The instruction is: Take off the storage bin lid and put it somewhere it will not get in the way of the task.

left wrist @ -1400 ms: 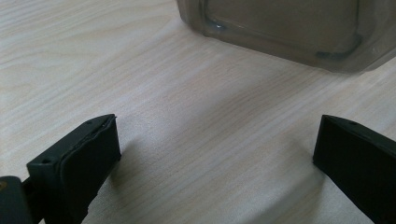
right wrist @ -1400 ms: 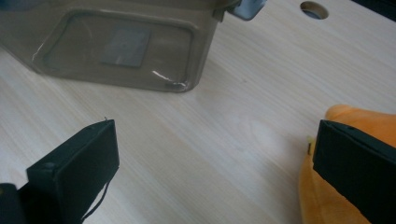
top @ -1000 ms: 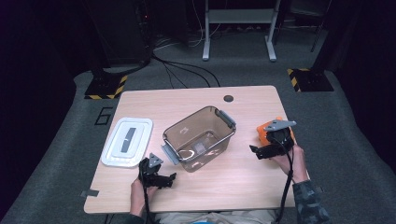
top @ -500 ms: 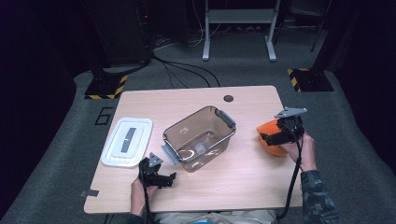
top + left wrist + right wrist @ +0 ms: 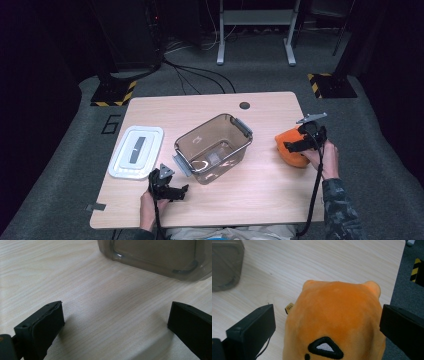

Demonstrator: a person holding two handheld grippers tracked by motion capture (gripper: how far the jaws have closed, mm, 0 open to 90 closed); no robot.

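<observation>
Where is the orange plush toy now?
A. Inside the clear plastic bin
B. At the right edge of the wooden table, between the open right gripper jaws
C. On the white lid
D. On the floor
B: the orange plush toy lies at the wooden table edge, with the right gripper jaws standing apart on either side of it.

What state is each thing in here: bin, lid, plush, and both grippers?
Bin: open, upright, nothing visible inside.
Lid: off, flat on the table, left of the bin.
Plush: on the table's right edge, between open jaws, not gripped.
Left gripper: open, holding nothing, low over the table beside the bin.
Right gripper: open, straddling the plush.
</observation>
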